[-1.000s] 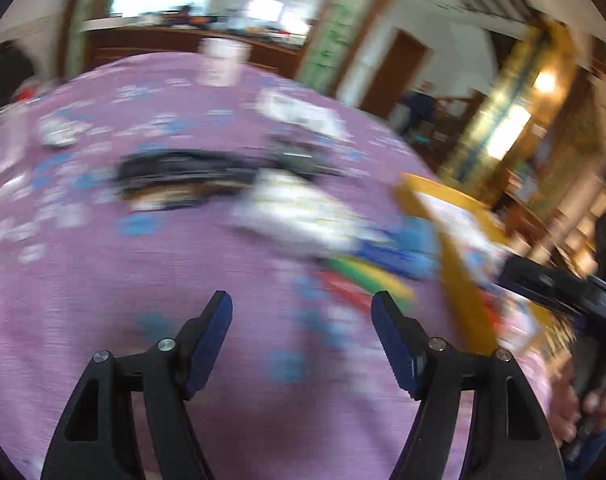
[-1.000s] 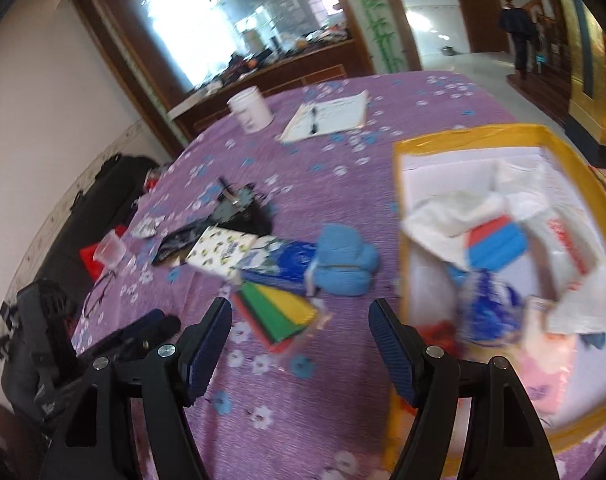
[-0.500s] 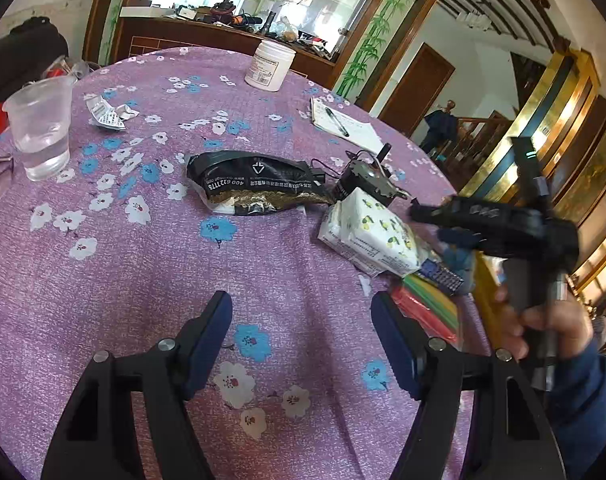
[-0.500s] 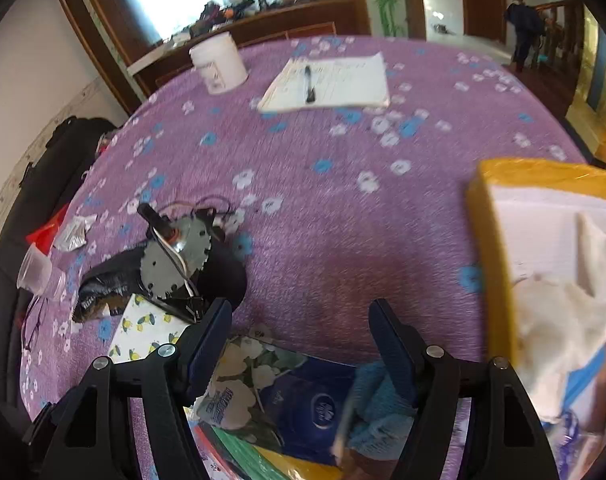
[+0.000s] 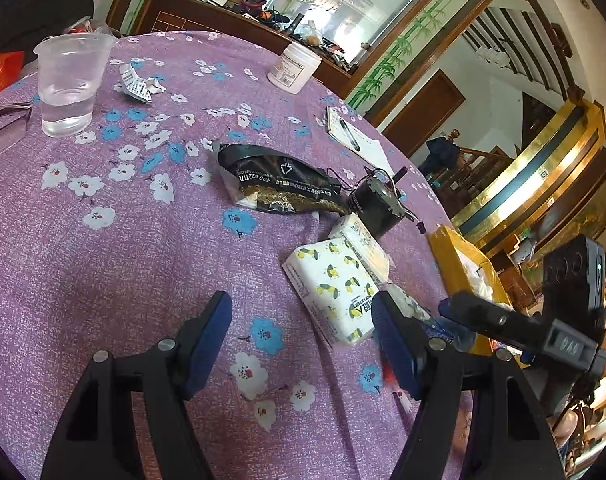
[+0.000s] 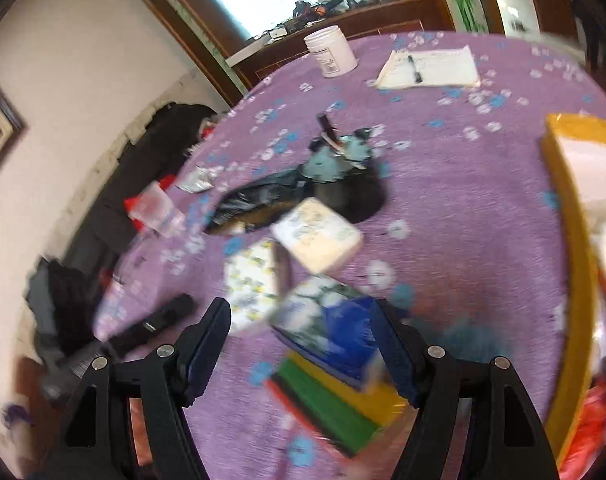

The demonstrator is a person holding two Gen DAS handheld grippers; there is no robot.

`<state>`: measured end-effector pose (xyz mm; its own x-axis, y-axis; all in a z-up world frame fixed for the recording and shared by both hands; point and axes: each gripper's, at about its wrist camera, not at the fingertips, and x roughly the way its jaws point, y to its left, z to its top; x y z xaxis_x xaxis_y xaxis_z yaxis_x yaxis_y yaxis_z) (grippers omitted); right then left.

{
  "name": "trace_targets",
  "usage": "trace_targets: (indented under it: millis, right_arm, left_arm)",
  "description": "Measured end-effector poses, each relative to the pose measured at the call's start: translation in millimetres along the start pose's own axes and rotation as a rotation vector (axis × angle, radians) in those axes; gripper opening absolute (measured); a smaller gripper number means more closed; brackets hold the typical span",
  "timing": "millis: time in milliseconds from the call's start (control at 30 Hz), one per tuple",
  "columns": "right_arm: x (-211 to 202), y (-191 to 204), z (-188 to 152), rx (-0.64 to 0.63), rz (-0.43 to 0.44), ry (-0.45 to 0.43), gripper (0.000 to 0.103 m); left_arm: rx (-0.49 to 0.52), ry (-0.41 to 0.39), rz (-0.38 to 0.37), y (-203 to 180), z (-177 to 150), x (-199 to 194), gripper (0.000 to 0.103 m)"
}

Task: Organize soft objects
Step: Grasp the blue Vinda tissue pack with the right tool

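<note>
Round table under purple floral tablecloth (image 5: 103, 264). Soft goods, loose, clustered near the right edge:
- white tissue pack printed with lemons (image 5: 331, 292), lying flat;
- second white tissue pack (image 6: 317, 236), just beyond it, corner overlapping;
- blue-and-white floral tissue pack (image 6: 331, 320), resting on a stack of green, yellow and red sponge cloths (image 6: 335, 400);
- black crinkled foil pouch (image 5: 279, 188), beside a small black motor with wires (image 5: 377, 204).

Yellow-rimmed cardboard box (image 6: 571, 240), right side, partly filled; likely the destination.

Left gripper (image 5: 303, 336): jaws spread, empty, over bare cloth. Right gripper (image 6: 301, 340): jaws spread, empty, framing the floral pack; view blurred.

Advised handling: descend squarely, straddle the floral pack's short width, pinch gently, lift clear of the sponge cloths.
</note>
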<state>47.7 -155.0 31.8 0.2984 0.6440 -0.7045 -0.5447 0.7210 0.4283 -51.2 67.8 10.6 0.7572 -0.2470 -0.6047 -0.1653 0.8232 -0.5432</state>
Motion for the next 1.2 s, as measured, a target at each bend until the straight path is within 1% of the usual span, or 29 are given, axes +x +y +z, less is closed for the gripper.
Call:
trace_targets:
  millis: [33,100,167,300,400,433,467,500,533,567,600,667,733,800,867,933,1000,1133,1200]
  right_arm:
    - [2,0,0,-0.014,-0.016,0.008,0.077]
    - [6,-2,0,-0.035,-0.008,0.027,0.077]
    - [11,0,2,-0.076,-0.011,0.044,0.079]
    - [22,5,7,-0.192,-0.092,0.063,0.082]
    - [33,4,8,-0.248,-0.104,0.093,0.09]
    - [35,4,8,-0.258,-0.124,0.098,0.09]
    - [40,1,9,-0.244,-0.166,0.102,0.09]
    - [43,-4,9,-0.213,-0.181,0.108,0.09]
    - [44,-10,9,-0.167,-0.171,0.111,0.089]
    - [39,-14,10,-0.121,-0.142,0.079,0.085]
    - [36,-17,10,-0.08,-0.107,0.073,0.082]
    - [30,-26,11,0.012,-0.06,0.065,0.072]
    - [23,-30,9,0.075,-0.034,0.06,0.064]
    - [16,-32,6,0.137,0.028,0.057,0.061]
    - [12,-29,3,0.171,0.072,0.055,0.058]
    - [8,-22,2,0.169,0.081,0.044,0.054]
    - [8,-15,1,0.139,0.06,0.036,0.054]
    - [21,-5,1,0.019,-0.043,0.027,0.054]
    - [24,3,1,-0.056,-0.081,0.025,0.055]
  left_arm:
    - [0.001,0.002,-0.001,0,0,1,0.071]
    - [0.0,0.001,0.0,-1,0,2,0.071]
    - [0.001,0.002,0.0,-1,1,3,0.071]
    - [0.013,0.012,-0.005,-3,0,4,0.071]
    - [0.018,0.014,-0.01,-4,0,5,0.071]
    - [0.019,0.016,-0.013,-3,0,5,0.071]
    - [0.019,0.017,-0.014,-3,0,6,0.071]
    - [0.018,0.016,-0.014,-3,1,6,0.071]
    - [0.018,0.016,-0.016,-3,0,5,0.071]
    - [0.018,0.017,-0.017,-3,0,6,0.071]
    - [0.017,0.017,-0.017,-3,1,6,0.071]
    - [0.016,0.018,-0.017,-3,1,6,0.071]
    - [0.017,0.021,-0.017,-3,1,6,0.071]
    - [0.018,0.018,-0.017,-3,0,6,0.071]
    - [0.017,0.019,-0.017,-3,1,6,0.071]
    - [0.015,0.02,-0.018,-3,1,7,0.071]
    - [0.016,0.019,-0.018,-3,0,6,0.071]
    - [0.018,0.021,-0.019,-3,0,6,0.071]
    - [0.019,0.023,-0.02,-3,0,6,0.071]
